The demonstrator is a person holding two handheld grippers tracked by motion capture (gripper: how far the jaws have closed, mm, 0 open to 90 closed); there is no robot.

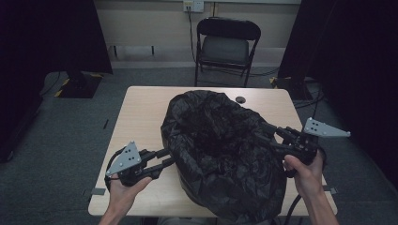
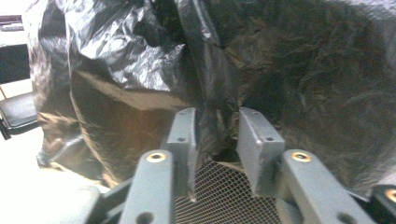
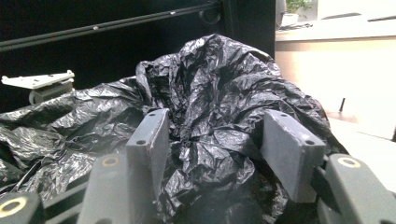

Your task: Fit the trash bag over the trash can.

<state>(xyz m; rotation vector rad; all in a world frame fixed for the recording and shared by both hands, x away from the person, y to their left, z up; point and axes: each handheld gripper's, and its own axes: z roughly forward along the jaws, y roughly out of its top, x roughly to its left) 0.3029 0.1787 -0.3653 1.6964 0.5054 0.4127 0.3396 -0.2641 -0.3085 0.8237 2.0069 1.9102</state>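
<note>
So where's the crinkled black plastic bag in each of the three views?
High view: crinkled black plastic bag mid-table, between both grippers.
Left gripper view: bag across the upper frame, beyond the fingers.
Right gripper view: bag centre, bulging between the fingers.
Shared landmark: the bag's crinkled plastic.

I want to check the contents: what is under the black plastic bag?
Under the black plastic bag, a bit of metal mesh shows by the left claw. The bag covers everything else.
</note>
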